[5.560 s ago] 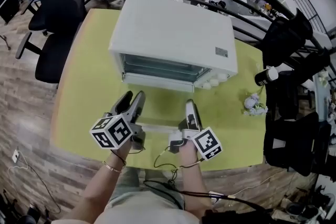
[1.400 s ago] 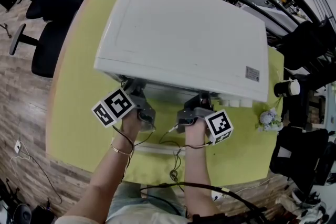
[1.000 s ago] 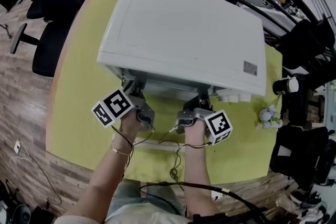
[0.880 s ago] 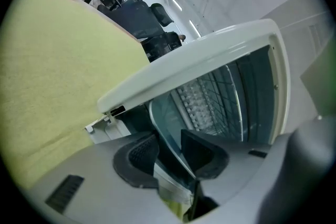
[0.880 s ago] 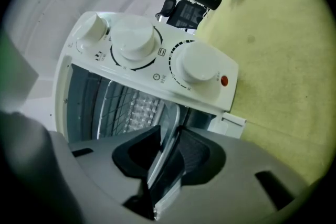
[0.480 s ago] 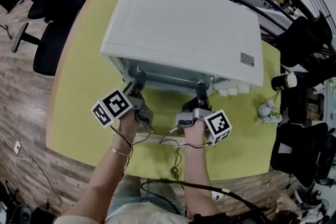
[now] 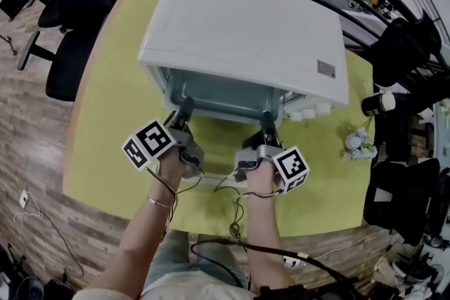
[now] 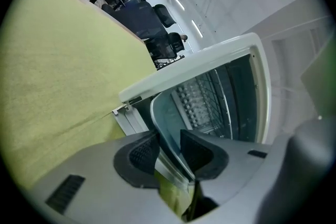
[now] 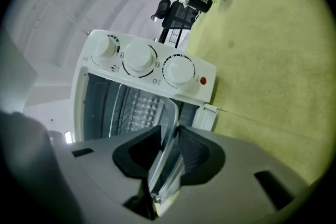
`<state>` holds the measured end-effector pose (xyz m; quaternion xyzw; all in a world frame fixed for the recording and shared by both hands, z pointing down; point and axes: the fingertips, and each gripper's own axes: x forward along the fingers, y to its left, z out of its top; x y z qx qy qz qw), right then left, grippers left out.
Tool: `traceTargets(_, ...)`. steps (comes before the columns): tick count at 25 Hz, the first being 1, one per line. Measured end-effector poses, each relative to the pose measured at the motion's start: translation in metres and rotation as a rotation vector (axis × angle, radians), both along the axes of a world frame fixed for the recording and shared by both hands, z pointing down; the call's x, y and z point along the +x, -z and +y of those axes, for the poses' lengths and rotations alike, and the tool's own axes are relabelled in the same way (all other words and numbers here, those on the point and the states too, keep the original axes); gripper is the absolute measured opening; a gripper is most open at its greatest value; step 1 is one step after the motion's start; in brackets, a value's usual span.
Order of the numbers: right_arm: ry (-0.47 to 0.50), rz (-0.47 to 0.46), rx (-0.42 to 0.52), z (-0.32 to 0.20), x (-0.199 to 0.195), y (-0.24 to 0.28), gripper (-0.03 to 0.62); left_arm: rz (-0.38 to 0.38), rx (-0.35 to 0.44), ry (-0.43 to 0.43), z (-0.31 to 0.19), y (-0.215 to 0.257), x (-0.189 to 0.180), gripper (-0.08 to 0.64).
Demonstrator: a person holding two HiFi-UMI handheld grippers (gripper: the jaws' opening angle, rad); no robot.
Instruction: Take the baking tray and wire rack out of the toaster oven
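Left gripper view puts the left gripper square on the work: its two dark pads are clamped on the thin raised rim of the baking tray, one pad on each face of the rim. The right gripper has the same hold on the rim at the other end, near the knobs, with its jaws closed down onto the metal and nothing else between them.

Beyond the pads we see the pale floor of the tray running back into the toaster oven. From the head view its front part shows below the oven's white top, while the rest sits within the cavity. The wire rack is inside too, its bars showing behind the tray. We cannot tell whether the tray rests on it or on a separate level. The oven stands on the yellow-green table, which has bare room in front of it.

We judge this to be the first half of the job: the tray gripped and partly drawn out, the rack not yet touched. The next move calls for both grippers to draw toward us together and keep the tray level, so it neither twists nor catches the rack. Once the back edge clears, we set it on the table and go back for the rack.
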<state>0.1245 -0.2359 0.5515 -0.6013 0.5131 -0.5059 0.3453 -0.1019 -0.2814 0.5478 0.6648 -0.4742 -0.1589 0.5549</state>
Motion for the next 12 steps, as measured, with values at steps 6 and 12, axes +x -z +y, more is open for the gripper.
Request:
traceTargets(6, 0.003, -0.005, -0.003, -0.005, -0.001, -0.002, 0.098, 0.014, -0.011, 0.005, -0.005, -0.002, -0.001, 0.114)
traceTargets(12, 0.001, -0.018, -0.002, 0.002, -0.002, -0.002, 0.097, 0.022, -0.012, 0.008, 0.003, -0.001, -0.003, 0.112)
